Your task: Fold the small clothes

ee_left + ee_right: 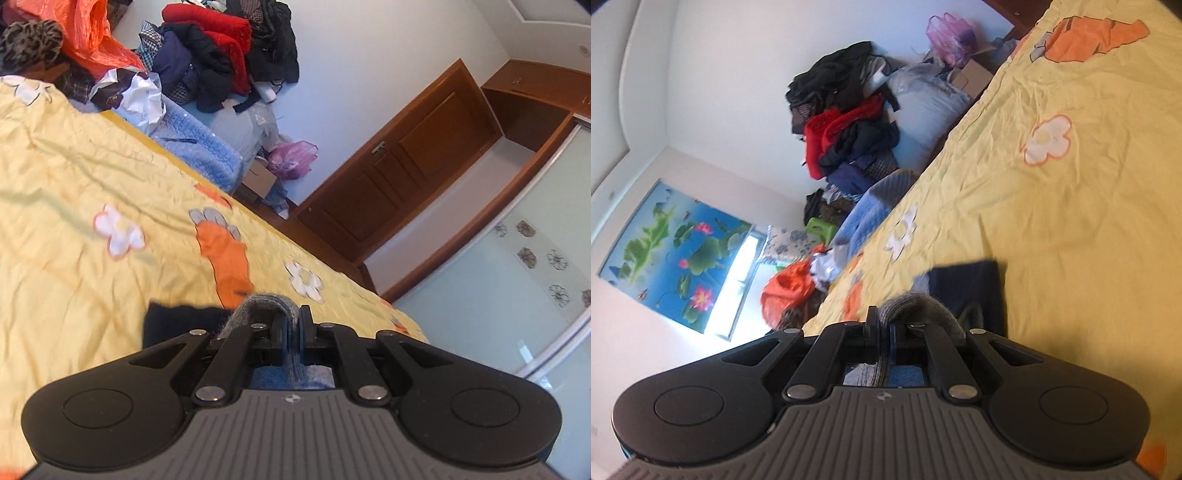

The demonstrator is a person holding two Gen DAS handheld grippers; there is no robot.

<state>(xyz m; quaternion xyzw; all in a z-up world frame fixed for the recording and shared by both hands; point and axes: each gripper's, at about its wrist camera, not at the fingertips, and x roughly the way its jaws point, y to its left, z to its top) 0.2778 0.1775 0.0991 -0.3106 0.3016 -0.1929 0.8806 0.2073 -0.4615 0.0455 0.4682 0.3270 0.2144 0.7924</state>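
Observation:
My left gripper [294, 325] is shut on a grey knitted sock [266, 306], which bulges up over the fingertips and runs down between the jaws. A dark navy cloth [177, 323] lies just beyond it on the yellow flowered bedspread [92, 177]. My right gripper [884, 326] is shut on the grey sock [916, 306] too, with the fabric arching to the right over its fingers. The navy cloth [971, 284] lies behind it on the bedspread [1071, 203]. Both grippers are held low over the bed.
A heap of red, black and navy clothes [221, 55] sits past the bed's far edge, beside a light blue blanket [199, 147] and an orange plastic bag [92, 33]. A wooden door [399, 166] and sliding wardrobe [517, 277] stand to the right. The heap [846, 129] also shows in the right wrist view.

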